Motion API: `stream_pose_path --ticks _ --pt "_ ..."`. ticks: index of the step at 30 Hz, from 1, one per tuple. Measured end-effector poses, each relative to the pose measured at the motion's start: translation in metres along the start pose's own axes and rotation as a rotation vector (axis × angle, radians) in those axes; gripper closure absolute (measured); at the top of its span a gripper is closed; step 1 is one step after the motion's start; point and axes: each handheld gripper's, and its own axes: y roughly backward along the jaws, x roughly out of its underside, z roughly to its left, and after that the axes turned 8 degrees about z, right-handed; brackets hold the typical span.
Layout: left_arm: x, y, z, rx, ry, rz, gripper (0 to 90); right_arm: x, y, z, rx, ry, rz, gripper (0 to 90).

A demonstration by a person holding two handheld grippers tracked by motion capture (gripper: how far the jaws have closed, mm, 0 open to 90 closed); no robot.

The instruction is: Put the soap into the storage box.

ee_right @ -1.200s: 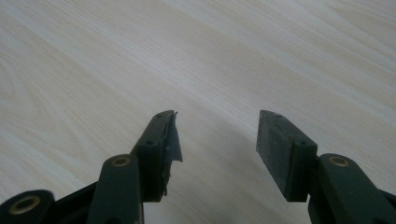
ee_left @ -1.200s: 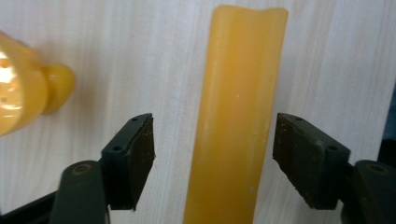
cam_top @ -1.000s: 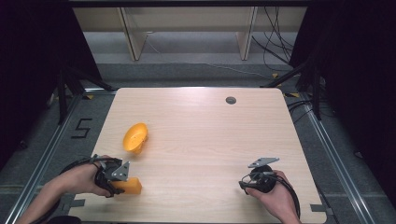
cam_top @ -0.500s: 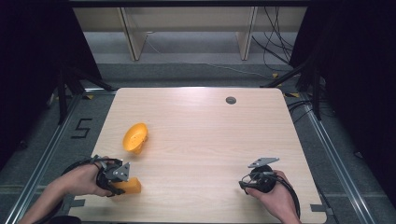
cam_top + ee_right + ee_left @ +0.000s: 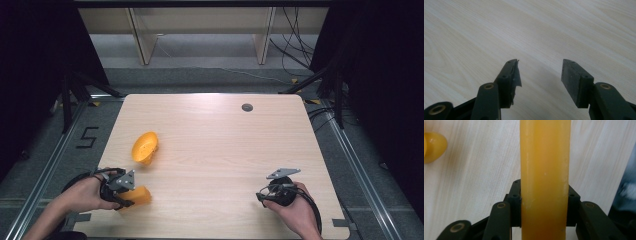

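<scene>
Two orange things are sitting on the wooden table [image 5: 215, 150]: a long orange block [image 5: 545, 180] near the front left corner, and an orange bowl-like shell [image 5: 145, 147], maybe a cup on its side, lying just behind it. The left gripper [image 5: 120, 187] is squeezing the block, whose long side is running straight out between the jaws, so the left hand is far nearer to the shell. The right gripper [image 5: 540, 75] is resting well apart at the front right, jaws open and holding nothing.
</scene>
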Motion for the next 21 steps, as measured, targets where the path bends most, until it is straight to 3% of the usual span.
stream_pose_path --ticks 1,2,3,4,5,6,7,8,9,10,13,14,15,21 --pt "0.001 0.0 -0.001 0.007 0.049 -0.023 60.4 0.0 0.0 0.0 -0.001 -0.001 0.001 47.7" --pt "0.001 0.002 0.0 0.001 0.052 -0.027 60.4 0.0 0.0 0.0 -0.001 -0.001 0.001 47.7" --pt "0.002 0.005 0.001 0.007 0.148 -0.044 60.4 0.0 0.0 0.0 -0.001 0.001 0.001 47.7" --pt "0.002 0.005 0.001 0.007 0.148 -0.044 60.4 0.0 0.0 0.0 -0.001 0.001 0.001 47.7" --pt "0.003 0.006 0.003 0.011 0.205 -0.067 60.4 0.0 0.0 0.0 0.0 0.001 0.0 47.7" --pt "0.003 0.004 0.002 0.031 0.341 -0.146 60.4 0.0 0.0 0.0 0.001 0.001 0.001 47.7" --pt "0.003 0.004 0.002 0.031 0.341 -0.146 60.4 0.0 0.0 0.0 0.001 0.001 0.001 47.7" --pt "0.002 0.005 0.001 0.019 0.371 -0.14 60.4 0.0 0.0 0.0 0.001 0.0 0.0 47.7" --pt "0.001 0.007 0.0 -0.032 0.415 -0.113 60.4 0.0 0.0 0.0 0.001 0.002 0.001 47.7" --pt "0.0 0.008 -0.001 -0.047 0.455 -0.112 60.4 0.0 0.0 0.0 0.001 0.001 0.001 47.7" --pt "-0.001 0.01 -0.001 -0.051 0.611 -0.199 60.4 0.0 0.0 0.0 0.0 0.002 0.003 47.7" --pt "-0.001 0.013 0.0 -0.036 0.623 -0.192 60.4 0.0 0.0 0.0 0.002 0.002 0.002 47.7" --pt "-0.002 0.015 0.0 -0.035 0.66 -0.201 60.4 0.0 0.0 0.0 0.001 0.003 0.002 47.7" --pt "-0.003 0.023 0.003 -0.057 0.724 -0.19 60.4 0.0 0.0 0.0 0.0 0.002 0.003 47.7"
